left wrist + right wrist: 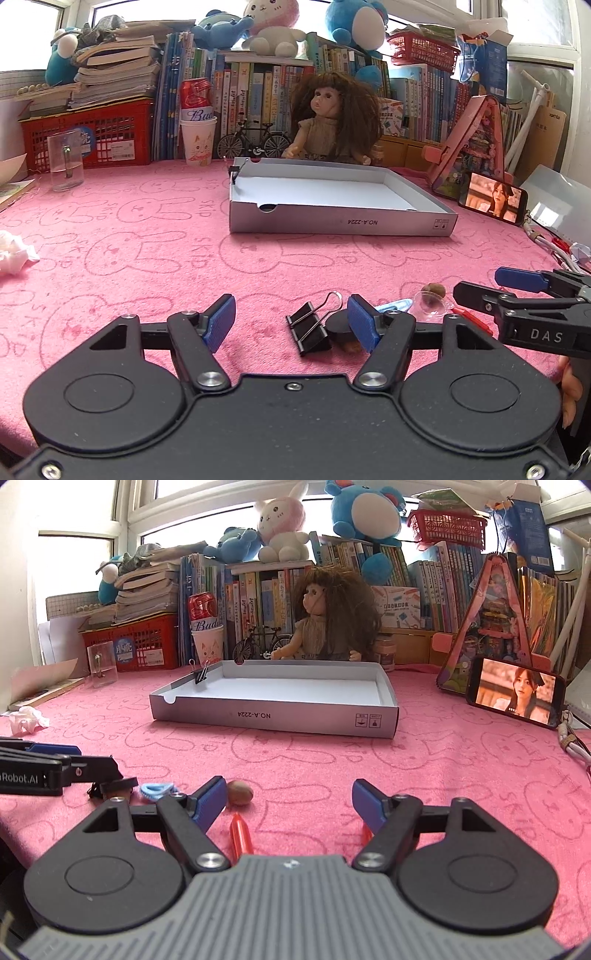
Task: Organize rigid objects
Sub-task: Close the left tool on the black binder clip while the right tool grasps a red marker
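The binder clip (308, 328) lies on the pink surface (147, 266), well short of the grey box (340, 221). It is light, stiff steel with slippery wire handles; judged best pinched across its black body. One clip lies here; a second clip (201, 674) stands on the box's wall. Beside the near clip lie one nut (240, 792) and one red pen (241, 835). The left hand-held gripper (291, 323) is spread, with the clip between its pads, untouched. The right hand-held gripper (289, 805) is spread, empty.
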Tool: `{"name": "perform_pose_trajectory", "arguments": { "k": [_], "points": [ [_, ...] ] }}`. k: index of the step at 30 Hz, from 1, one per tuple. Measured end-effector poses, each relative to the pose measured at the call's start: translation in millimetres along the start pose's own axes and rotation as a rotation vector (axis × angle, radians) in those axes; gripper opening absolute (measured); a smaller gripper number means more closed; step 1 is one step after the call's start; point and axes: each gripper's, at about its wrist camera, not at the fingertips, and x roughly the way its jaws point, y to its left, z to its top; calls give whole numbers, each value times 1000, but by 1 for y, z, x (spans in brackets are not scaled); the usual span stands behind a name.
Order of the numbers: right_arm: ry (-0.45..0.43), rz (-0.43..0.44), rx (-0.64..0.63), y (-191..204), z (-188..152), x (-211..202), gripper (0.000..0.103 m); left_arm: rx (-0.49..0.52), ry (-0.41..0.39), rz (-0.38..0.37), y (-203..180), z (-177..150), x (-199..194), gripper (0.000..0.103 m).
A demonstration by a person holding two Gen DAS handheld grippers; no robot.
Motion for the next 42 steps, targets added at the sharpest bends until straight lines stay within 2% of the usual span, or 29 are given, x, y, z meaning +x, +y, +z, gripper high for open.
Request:
{"name": "perform_pose_trajectory", "arguments": {
  "k": [5,10,12,23,28,31,33,35,37,39,42],
  "points": [
    [5,10,11,-1,-8,-5,84,3,8,-22,6,-7,-9,63],
    [8,8,23,-2,-14,-8,84,22,18,6,6,-14,-13,59],
    [7,9,25,-2,-15,-9,84,24,28,8,5,-15,-11,54],
    [-3,-33,-5,4,-22,-12,84,41,11,80,-6,-11,5,50],
    [-6,-20,-11,7,-23,-13,82,57,-15,59,-11,-3,11,49],
    [-8,-10,-22,9,-24,-14,80,78,-10,72,-17,-1,18,49],
    [-9,-3,-29,11,-25,-15,79,66,11,69,-18,-1,24,42],
    [-10,1,-36,13,-26,-16,77,53,12,75,-18,-2,27,38],
    [-11,2,-38,13,-26,-17,75,61,8,74,-19,-2,28,27],
    [-12,1,-35,13,-27,-17,72,58,2,74,-19,-3,26,22],
    [-9,0,-27,12,-26,-18,50,52,0,77,-17,-3,24,22]
  ]
}}
